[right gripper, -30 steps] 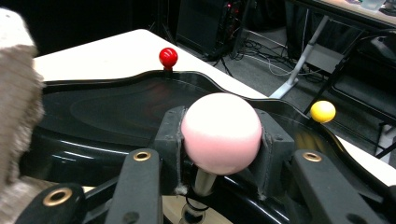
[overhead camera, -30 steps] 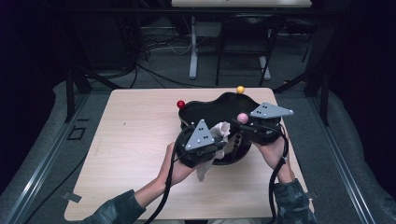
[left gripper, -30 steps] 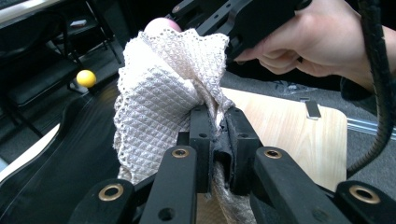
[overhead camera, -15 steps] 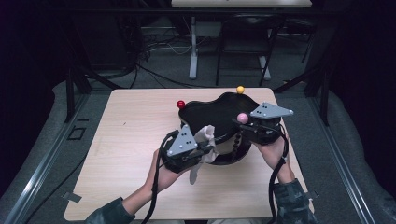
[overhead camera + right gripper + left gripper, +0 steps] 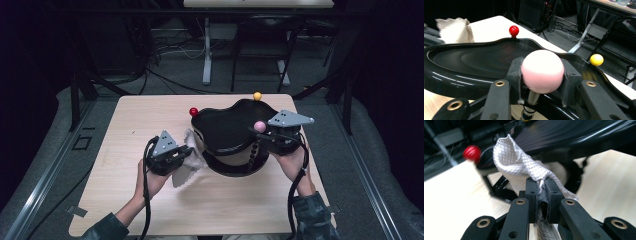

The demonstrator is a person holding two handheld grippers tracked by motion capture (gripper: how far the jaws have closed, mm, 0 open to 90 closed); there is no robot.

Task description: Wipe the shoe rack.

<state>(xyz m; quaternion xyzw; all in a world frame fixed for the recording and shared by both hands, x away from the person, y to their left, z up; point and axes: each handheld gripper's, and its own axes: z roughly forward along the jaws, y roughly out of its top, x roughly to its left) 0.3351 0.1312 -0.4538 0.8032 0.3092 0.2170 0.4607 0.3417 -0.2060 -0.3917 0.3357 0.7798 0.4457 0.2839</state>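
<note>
Black tray (image 5: pixel 227 131), wavy-rimmed and raised on a stand, is sitting toward the right of the pale worktop (image 5: pixel 125 125), carrying a red ball (image 5: pixel 193 111) at its left rim, a yellow ball (image 5: pixel 257 96) at its far rim and a pink ball (image 5: pixel 259 126) at its right rim. Left gripper (image 5: pixel 186 151) is resting just left of the tray, its jaws pinching a white waffle-weave cloth (image 5: pixel 520 162) whose loose end is draping onto the worktop against the tray's stand. Right gripper (image 5: pixel 541 72) is sitting at the tray's right rim, its jaws clamping the pink ball from both sides.
</note>
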